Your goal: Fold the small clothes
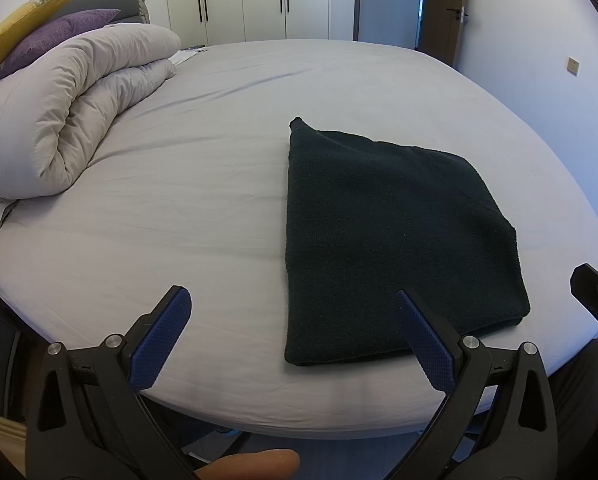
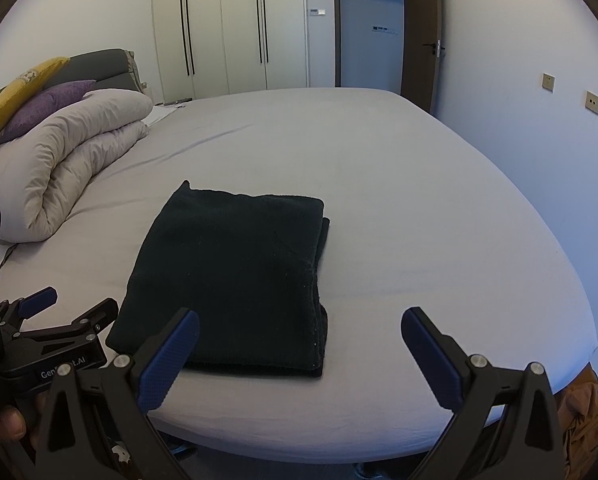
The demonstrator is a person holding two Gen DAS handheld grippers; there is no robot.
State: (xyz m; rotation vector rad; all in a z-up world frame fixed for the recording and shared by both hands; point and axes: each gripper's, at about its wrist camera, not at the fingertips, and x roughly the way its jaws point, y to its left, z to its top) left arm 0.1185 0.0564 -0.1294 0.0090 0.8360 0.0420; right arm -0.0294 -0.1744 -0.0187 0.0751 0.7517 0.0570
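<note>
Dark folded garment (image 1: 395, 240) lies flat on the grey bed sheet (image 1: 179, 200), near the bed's front edge. Left gripper (image 1: 291, 328) is released, jaws spread wide, holding nothing; garment sits at its 1 o'clock, right finger overlapping the garment's near edge in view, contact unclear. Right gripper (image 2: 299, 344) is also released, empty; garment sits at its 11 o'clock, left finger in front of the near edge. Rolled duvet (image 1: 71, 108) at 10 o'clock, with purple pillow (image 1: 55, 36) and yellow pillow (image 1: 27, 16) on top. The left gripper shows at 8 o'clock in right wrist view.
</note>
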